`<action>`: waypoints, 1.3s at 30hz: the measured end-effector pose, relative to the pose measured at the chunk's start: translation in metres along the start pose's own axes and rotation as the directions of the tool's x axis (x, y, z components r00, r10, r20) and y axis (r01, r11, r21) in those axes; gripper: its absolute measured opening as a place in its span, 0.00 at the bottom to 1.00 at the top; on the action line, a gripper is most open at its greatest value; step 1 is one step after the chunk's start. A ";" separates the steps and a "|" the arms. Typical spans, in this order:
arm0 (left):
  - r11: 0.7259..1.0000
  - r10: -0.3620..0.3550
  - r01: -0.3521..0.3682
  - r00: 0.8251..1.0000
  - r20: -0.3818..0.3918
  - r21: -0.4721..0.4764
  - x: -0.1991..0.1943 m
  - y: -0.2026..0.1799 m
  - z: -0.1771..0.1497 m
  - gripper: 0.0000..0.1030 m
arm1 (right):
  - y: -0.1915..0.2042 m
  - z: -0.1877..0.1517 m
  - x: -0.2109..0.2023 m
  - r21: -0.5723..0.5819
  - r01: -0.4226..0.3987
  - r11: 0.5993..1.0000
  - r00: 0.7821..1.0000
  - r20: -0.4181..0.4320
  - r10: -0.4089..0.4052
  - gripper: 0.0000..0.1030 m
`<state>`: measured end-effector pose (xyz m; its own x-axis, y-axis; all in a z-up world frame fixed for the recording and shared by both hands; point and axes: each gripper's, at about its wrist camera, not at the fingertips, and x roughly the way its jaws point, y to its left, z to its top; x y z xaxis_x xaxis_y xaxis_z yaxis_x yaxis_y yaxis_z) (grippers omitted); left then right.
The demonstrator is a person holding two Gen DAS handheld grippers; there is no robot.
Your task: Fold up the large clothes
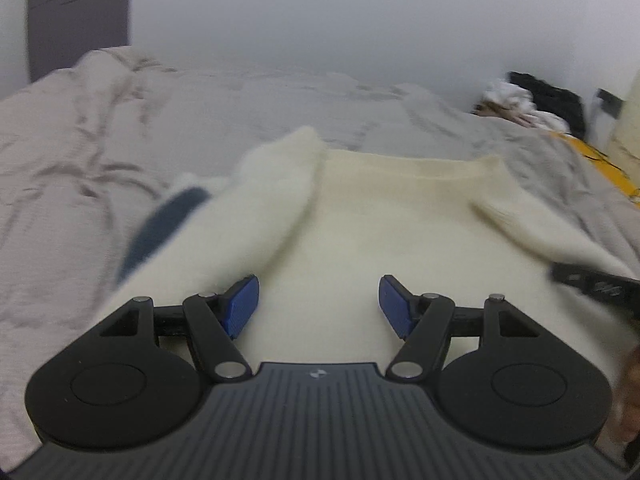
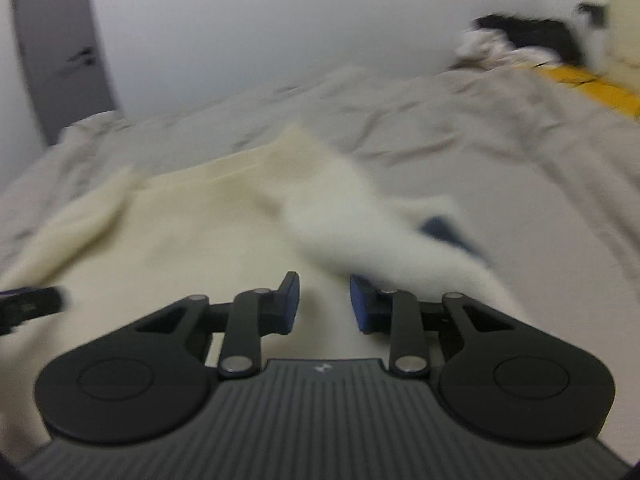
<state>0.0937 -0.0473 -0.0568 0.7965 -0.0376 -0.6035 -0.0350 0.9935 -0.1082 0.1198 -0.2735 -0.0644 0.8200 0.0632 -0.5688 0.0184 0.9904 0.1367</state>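
A cream knitted sweater (image 1: 380,220) lies flat on the bed, its ribbed hem at the far side. A fluffy white sleeve (image 1: 264,200) is folded in over its left part, with a dark blue patch (image 1: 160,228) beside it. My left gripper (image 1: 319,292) hovers over the sweater's middle, open wide, with nothing between its blue pads. In the right wrist view the same sweater (image 2: 180,232) fills the left, and its other white sleeve (image 2: 340,208) crosses just ahead of my right gripper (image 2: 324,292). That gripper's jaws stand a narrow gap apart, with only cloth below them.
Rumpled grey bedding (image 1: 80,168) spreads around the sweater. A grey door (image 1: 80,12) stands at the far left. A heap of white and black clothes (image 1: 532,104) sits at the back right, with a yellow strip (image 1: 600,160) along the bed's right edge.
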 end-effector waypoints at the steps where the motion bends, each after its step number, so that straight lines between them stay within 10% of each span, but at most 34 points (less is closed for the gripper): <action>1: 1.000 0.018 -0.018 1.000 0.001 -0.003 0.000 0.003 0.001 0.70 | -0.007 0.002 0.001 0.020 0.028 0.999 1.000 0.010 -0.028 0.29; 9: 0.977 0.208 -0.211 0.976 0.063 0.034 0.003 0.020 0.012 0.70 | -0.039 0.017 0.010 0.088 0.116 0.989 0.990 0.067 -0.122 0.29; 17: 0.978 0.201 -0.197 0.978 0.055 -0.066 0.012 0.051 0.028 0.70 | -0.065 0.035 0.028 0.157 0.201 0.967 0.973 0.081 -0.215 0.33; 28: 0.953 0.259 -0.255 0.966 -0.003 -0.166 0.046 0.087 0.047 0.70 | -0.081 0.038 0.062 0.226 0.143 0.964 0.990 -0.014 -0.143 0.33; 33: 0.930 0.129 -0.145 0.989 -0.070 -0.338 0.060 0.118 0.048 0.70 | -0.081 0.041 0.074 0.214 0.123 0.969 0.992 -0.038 -0.118 0.33; 39: 0.939 0.142 -0.154 0.988 -0.062 -0.307 0.060 0.113 0.047 0.70 | -0.076 0.042 0.077 0.191 0.129 0.973 0.992 -0.036 -0.125 0.33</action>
<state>0.1663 0.0676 -0.0680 0.7444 0.0969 -0.6607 -0.3409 0.9059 -0.2513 0.2054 -0.3490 -0.0850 0.7901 -0.0563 -0.6103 0.2333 0.9484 0.2145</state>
